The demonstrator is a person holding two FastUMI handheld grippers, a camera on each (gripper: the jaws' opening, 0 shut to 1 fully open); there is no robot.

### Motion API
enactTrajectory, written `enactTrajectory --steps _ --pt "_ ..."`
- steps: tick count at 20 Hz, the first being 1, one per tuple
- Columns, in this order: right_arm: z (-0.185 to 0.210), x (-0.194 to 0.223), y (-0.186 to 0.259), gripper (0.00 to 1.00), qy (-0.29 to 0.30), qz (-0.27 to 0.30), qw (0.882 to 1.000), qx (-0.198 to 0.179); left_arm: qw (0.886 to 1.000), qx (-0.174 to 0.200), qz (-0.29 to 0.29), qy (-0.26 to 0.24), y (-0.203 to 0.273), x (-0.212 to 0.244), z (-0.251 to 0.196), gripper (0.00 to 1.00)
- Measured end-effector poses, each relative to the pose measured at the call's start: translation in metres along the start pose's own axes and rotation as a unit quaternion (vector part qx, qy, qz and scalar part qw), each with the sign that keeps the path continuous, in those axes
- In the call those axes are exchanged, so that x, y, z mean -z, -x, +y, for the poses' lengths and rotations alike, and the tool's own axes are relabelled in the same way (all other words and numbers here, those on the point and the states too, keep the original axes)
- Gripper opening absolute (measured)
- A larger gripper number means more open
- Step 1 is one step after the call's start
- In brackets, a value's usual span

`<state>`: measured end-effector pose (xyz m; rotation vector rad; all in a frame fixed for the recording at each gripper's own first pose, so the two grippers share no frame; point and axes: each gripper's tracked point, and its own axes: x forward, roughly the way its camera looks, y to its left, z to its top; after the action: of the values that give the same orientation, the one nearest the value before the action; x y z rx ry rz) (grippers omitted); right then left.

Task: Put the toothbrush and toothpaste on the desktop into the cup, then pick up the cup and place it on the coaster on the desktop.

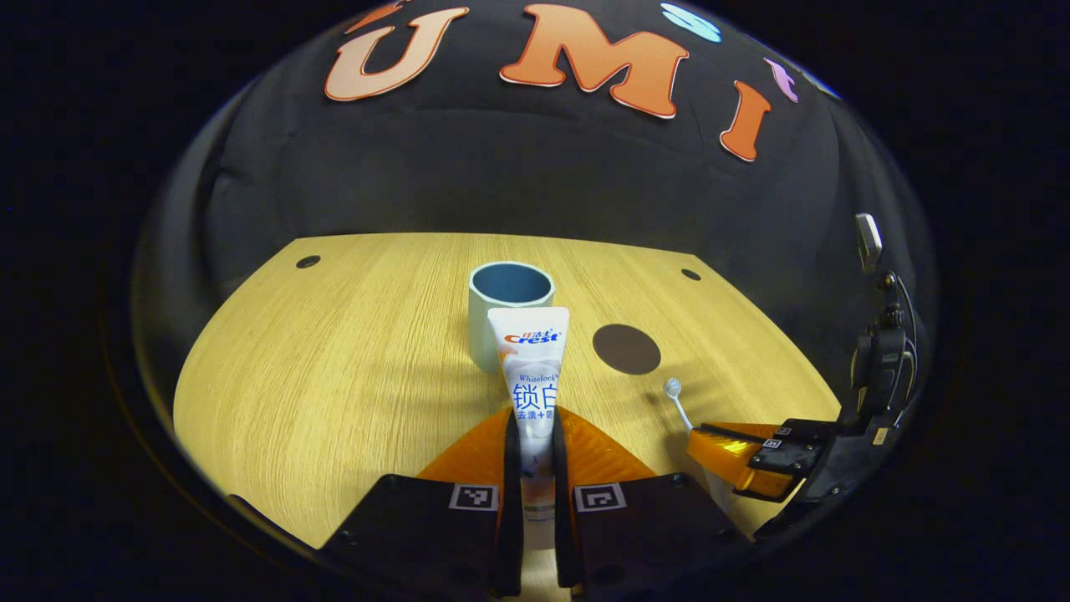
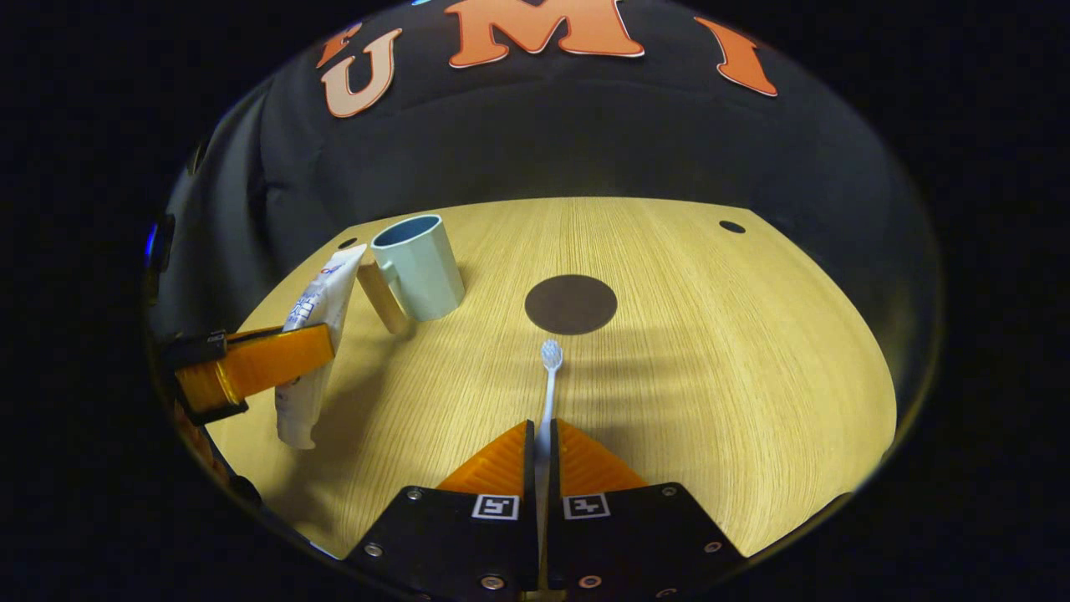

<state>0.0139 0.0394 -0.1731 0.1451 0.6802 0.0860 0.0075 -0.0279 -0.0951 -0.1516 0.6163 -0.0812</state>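
The left gripper (image 1: 532,456) fingers pinch the white toothpaste tube (image 1: 532,368), pointing up-frame at the pale blue plastic cup (image 1: 509,313) just ahead. The right gripper (image 2: 542,451) fingers pinch the thin white toothbrush (image 2: 548,385).

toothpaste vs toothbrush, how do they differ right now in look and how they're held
The toothpaste is a wide, flat, printed tube; the toothbrush is a thin pale stick with a small bristle head. The toothpaste sits in the left claw, lifted and aimed at the cup; the toothbrush sits in the right claw, pointing toward the coaster. Both are clamped and neither is in the cup.
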Motion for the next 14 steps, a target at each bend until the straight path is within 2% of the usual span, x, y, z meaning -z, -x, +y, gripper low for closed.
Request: enactTrajectory --steps 5,14 --pt "-0.003 -0.028 0.009 0.05 0.005 -0.037 0.999 -0.004 0.999 -0.002 -0.044 -0.008 0.006 -0.045 -0.002 0.19" --pt "-0.016 -0.052 0.000 0.05 -0.001 -0.066 0.998 -0.005 0.991 -0.019 -0.129 -0.015 -0.025 -0.121 0.003 0.19"
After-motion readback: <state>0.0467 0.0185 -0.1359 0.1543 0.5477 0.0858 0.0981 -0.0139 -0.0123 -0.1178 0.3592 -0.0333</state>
